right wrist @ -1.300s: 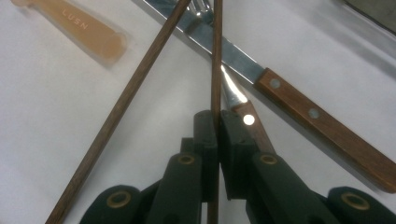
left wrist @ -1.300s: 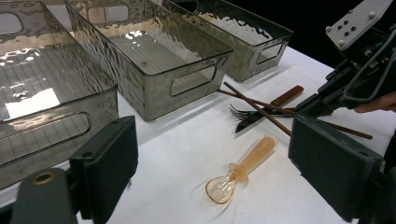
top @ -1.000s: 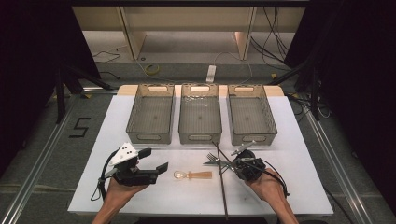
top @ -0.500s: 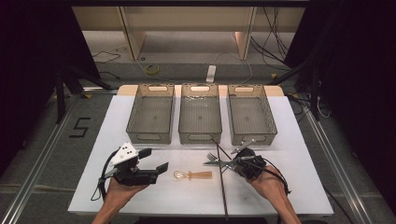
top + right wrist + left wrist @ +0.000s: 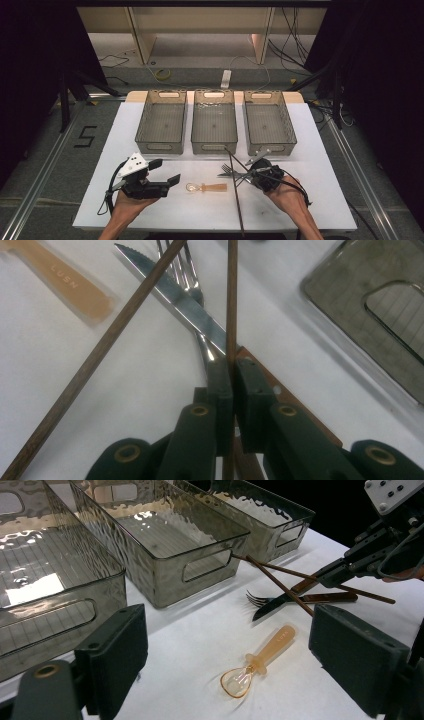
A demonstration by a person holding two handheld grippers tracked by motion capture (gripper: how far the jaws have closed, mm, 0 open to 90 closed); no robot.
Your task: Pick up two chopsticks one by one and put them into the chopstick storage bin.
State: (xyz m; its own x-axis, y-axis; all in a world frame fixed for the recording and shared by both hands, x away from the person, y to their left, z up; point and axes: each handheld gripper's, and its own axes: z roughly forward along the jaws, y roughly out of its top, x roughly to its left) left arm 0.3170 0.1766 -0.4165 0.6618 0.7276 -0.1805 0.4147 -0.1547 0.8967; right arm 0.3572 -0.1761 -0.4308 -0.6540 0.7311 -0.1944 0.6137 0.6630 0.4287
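Right now the right gripper point(image 5: 232, 375) has its jaws pressed together on a thin brown chopstick point(image 5: 231, 300), which runs straight up between the two pads. A second chopstick point(image 5: 95, 360) crosses diagonally to its left, loose on the white table point(image 5: 310, 140). Just ahead of the jaw tips lie a serrated knife point(image 5: 175, 295) and a fork point(image 5: 176, 262), overlapping; the knife's brown handle passes under the jaws.

Left gripper point(image 5: 225, 650): jaws wide apart, holding nothing, hovering over the table. An orange translucent spoon point(image 5: 257, 662) lies between them in the left gripper view, farther out, bowl end nearer the camera, touching neither pad. From above it sits between the two grippers, apart from both.

Writing: "LUSN" embossed on the spoon handle in the right gripper view; "5" marked on the floor point(image 5: 86, 136) left of the table.

Three clear bins point(image 5: 214, 122) sit in a row at the far side, well apart from the cutlery.
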